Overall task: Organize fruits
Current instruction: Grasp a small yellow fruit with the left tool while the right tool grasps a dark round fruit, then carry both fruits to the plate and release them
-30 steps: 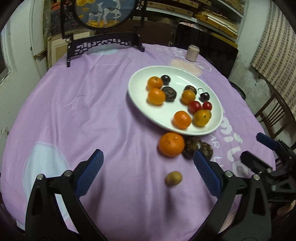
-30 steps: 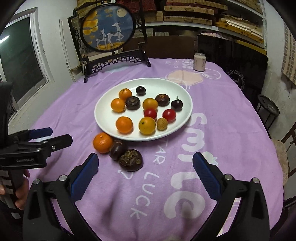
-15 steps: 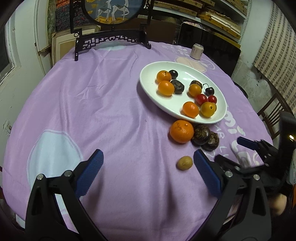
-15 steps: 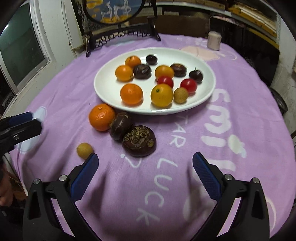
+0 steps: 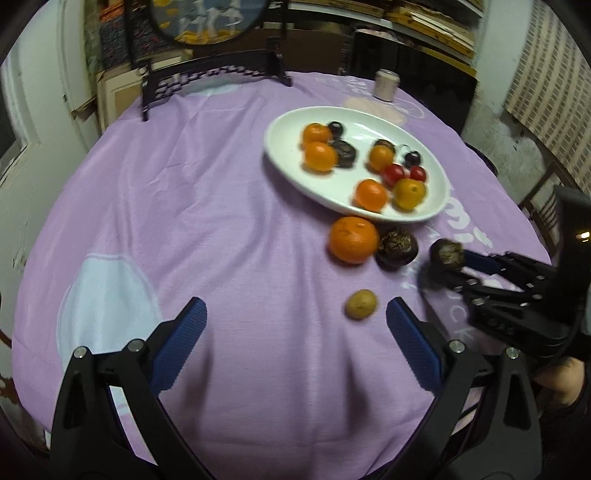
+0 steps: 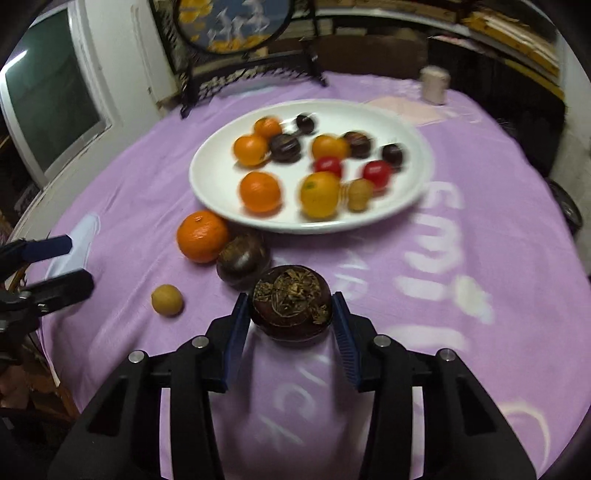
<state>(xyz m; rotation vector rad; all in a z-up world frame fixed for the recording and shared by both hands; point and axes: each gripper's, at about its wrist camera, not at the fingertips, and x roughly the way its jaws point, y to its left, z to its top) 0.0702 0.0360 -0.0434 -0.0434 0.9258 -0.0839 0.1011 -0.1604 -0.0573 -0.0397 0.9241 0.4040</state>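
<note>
My right gripper (image 6: 290, 308) is closing on the dark brown round fruit with a dried, crusty top (image 6: 291, 301) — its blue pads flank it on the purple tablecloth (image 6: 461, 229), near the white oval plate (image 6: 214, 177). My left gripper (image 5: 295, 343) stands wide, empty.

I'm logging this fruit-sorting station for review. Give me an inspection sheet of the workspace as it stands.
Surface: round table under a purple tablecloth with white lettering.
Job's things: white plate holding oranges, red and dark fruits; on the cloth an orange, a dark brown fruit and a small tan fruit.
Clutter: pale can at the far edge.
Grippers: left gripper open, empty; right gripper closing around a dark brown fruit with a dried top.
Cables: nothing seen.
Surroundings: round painted screen on a dark stand, shelves, window, wooden chair.
</note>
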